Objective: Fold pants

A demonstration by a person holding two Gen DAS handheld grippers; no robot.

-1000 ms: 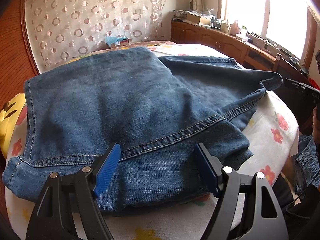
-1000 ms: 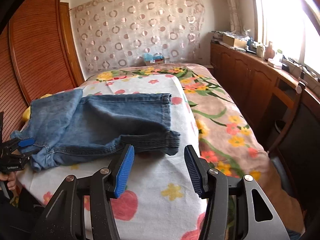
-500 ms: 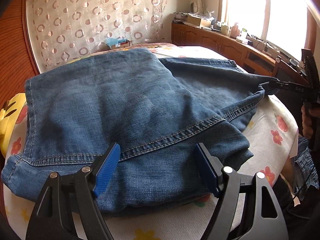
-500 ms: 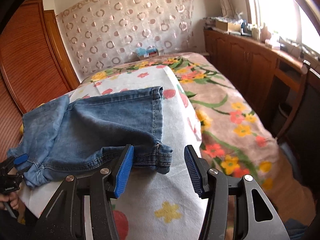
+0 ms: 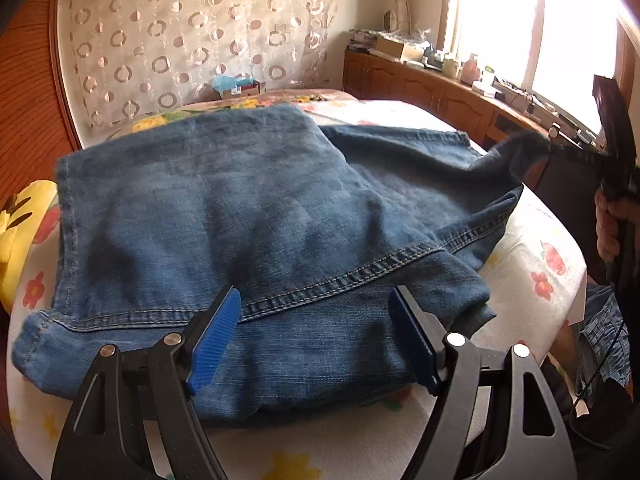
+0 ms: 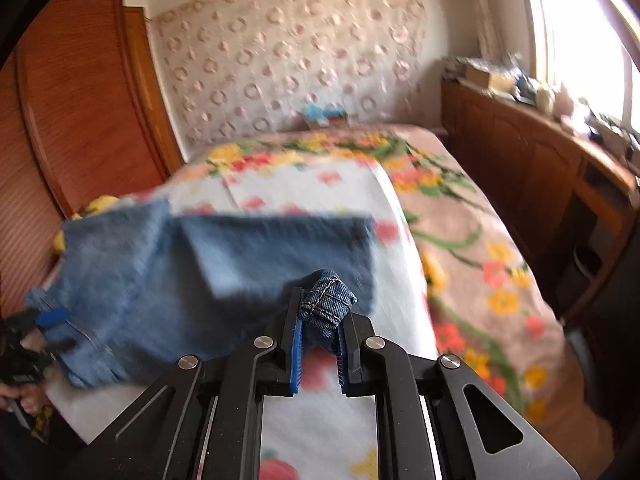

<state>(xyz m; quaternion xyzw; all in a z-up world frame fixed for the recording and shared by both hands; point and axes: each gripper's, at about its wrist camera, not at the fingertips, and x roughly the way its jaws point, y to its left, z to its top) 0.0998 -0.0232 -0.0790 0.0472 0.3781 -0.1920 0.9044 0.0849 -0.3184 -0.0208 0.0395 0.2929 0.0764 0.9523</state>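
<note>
Blue denim pants [image 5: 248,216] lie partly folded on a bed with a floral white sheet [image 5: 536,248]. My left gripper [image 5: 316,336] is open, its blue pads just above the near waistband edge, holding nothing. My right gripper [image 6: 320,340] is shut on the pant leg hem [image 6: 326,300], lifting that corner off the bed. In the left wrist view the right gripper [image 5: 612,152] shows at the far right with the lifted hem [image 5: 516,148]. In the right wrist view the rest of the pants [image 6: 200,272] are blurred, and the left gripper [image 6: 44,320] sits at their left end.
A wooden cabinet [image 6: 540,152] with clutter runs along the right under a bright window. A wooden wardrobe [image 6: 80,100] stands at the left. A patterned curtain [image 5: 200,40] hangs behind the bed. A yellow pillow [image 5: 24,220] lies at the left edge. A floral blanket [image 6: 480,248] covers the bed's right side.
My right gripper moved in onto the pant leg hem, shut on it and lifted it. My left gripper stayed open over the waistband.
</note>
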